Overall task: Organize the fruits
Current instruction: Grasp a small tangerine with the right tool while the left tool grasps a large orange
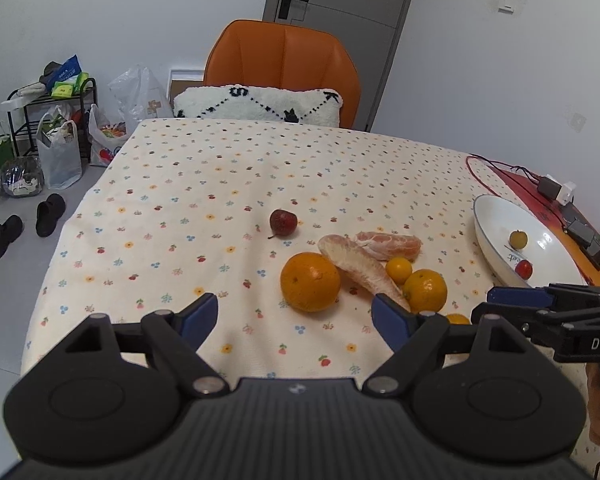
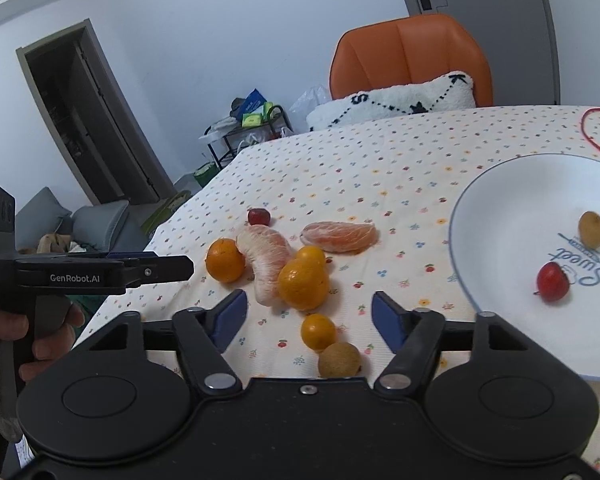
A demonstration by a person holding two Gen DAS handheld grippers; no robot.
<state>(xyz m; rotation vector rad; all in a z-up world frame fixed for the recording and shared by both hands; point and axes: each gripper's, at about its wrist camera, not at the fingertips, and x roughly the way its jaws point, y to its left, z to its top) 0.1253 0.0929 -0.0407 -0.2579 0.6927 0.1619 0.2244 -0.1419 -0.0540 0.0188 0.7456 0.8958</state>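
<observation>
While both tools gape, pomelo wedge lies near-to-far.

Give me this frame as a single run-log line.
left gripper: open, empty | right gripper: open, empty | plate: yellow fruit, red fruit | oranges, pomelo segments: on tablecloth

flowered table carries loose fruit, white plate.

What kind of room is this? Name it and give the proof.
Probably a home dining area: a table with a floral cloth, an orange chair with a cushion, and shoes and shopping bags on the floor.
</observation>
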